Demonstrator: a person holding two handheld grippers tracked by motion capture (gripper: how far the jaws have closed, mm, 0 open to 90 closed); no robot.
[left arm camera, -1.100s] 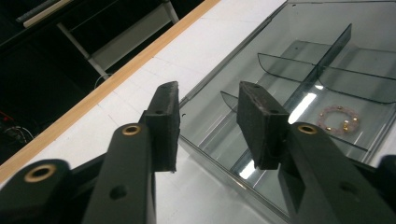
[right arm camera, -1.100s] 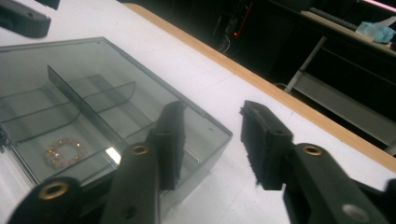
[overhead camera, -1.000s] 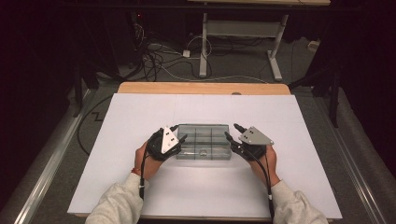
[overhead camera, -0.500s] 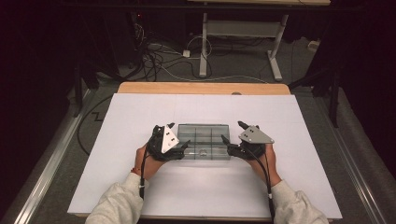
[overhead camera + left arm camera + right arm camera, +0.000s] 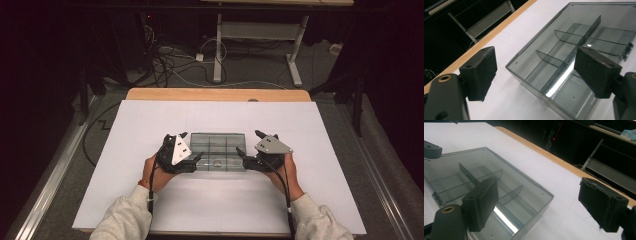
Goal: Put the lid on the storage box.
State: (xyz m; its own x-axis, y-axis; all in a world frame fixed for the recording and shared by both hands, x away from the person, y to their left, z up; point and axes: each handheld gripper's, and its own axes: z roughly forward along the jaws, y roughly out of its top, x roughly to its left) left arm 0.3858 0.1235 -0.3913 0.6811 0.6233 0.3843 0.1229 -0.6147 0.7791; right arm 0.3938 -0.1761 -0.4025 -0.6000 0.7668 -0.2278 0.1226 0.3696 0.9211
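White table top [image 5: 150,125], wood strip along its far edge. Smoky clear compartment box [image 5: 218,150] sits flat on it, about mid-width, nearer the person's edge than the far one. Lid shut as far as I can tell, dividers visible through it, small latch [image 5: 217,163] on the box's near side.

Left gripper [image 5: 197,156] at the box's left end, right gripper [image 5: 241,154] at its right end. Both jaws spread wide, holding nothing. In the left gripper view one pad [image 5: 596,70] hangs over the box lid, the other [image 5: 479,72] is off the box over bare table. Right gripper view mirrors that: one pad [image 5: 482,202] over the lid, the other [image 5: 601,203] over the table. Contact with the box: can't tell.

Risks, my read:
- Each gripper straddles an end wall; closing could pinch lid against thin wall and flex or crack the plastic.
- Slick plastic on a smooth table, so uneven push from one side would slide or spin the box.
- Bumping the latch could pop the lid.
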